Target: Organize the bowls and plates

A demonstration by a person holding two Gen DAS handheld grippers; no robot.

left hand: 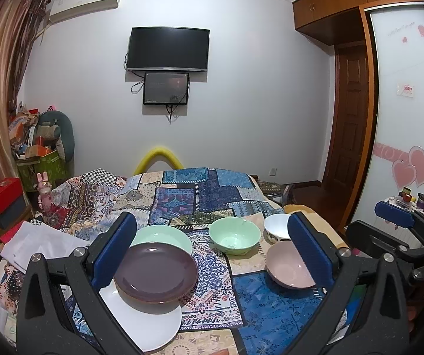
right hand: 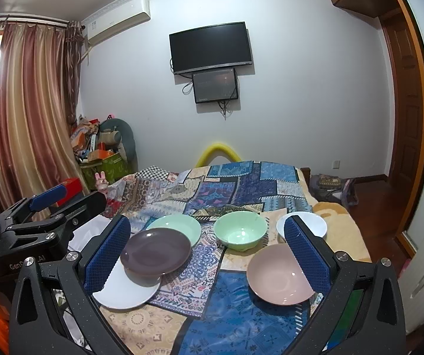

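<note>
Two spread, empty grippers [left hand: 212, 248] [right hand: 207, 248], white bowl [left hand: 277, 226] and white plate [right hand: 129, 291] partly hidden.

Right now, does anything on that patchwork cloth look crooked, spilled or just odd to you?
Nothing is spilled or broken. The oddity is the plates: the purple plate sits tilted, overlapping both the white plate and the green plate rather than stacked squarely. The three bowls stand apart, upright.
</note>
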